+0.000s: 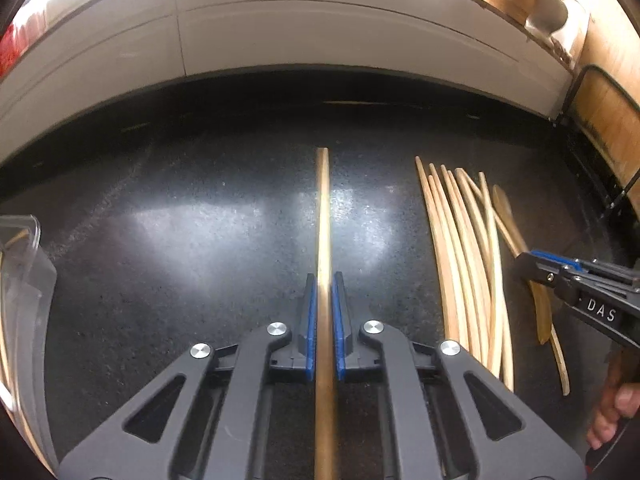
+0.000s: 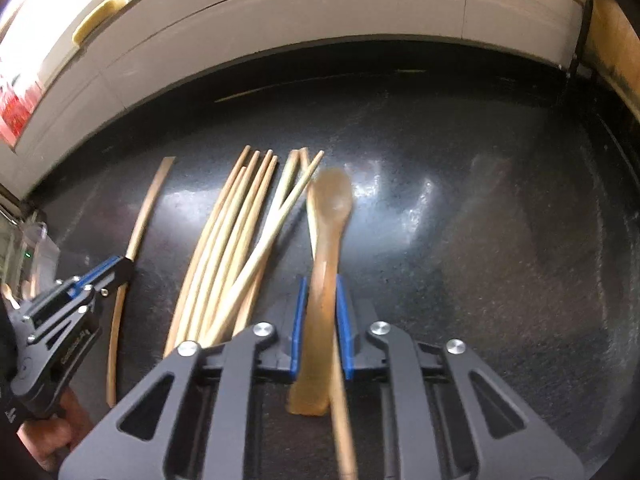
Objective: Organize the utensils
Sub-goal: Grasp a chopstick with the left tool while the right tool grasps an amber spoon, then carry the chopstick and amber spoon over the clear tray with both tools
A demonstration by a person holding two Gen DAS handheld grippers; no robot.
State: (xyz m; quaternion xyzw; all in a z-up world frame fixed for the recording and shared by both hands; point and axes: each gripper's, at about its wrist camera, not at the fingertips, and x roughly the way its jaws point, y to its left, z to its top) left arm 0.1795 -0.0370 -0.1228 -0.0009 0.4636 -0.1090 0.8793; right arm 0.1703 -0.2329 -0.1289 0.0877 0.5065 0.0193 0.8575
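Chopstick (image 1: 323,216) clamped in left gripper (image 1: 323,280), spoon (image 2: 328,216) clamped in right gripper (image 2: 322,284), both low over dark counter (image 1: 180,240) beside loose chopsticks (image 2: 232,240): pickup step, next probably lifting toward clear container (image 1: 24,280) at left edge.

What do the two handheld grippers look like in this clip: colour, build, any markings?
Both match: the left gripper and right gripper have matte black linkage arms with triangular cut-outs, round silver pivot bolts, and blue pads lining the inner faces of the jaws. Seen from the left wrist view, the right gripper's side carries white letters "DAS". No cables or sleeves are visible.
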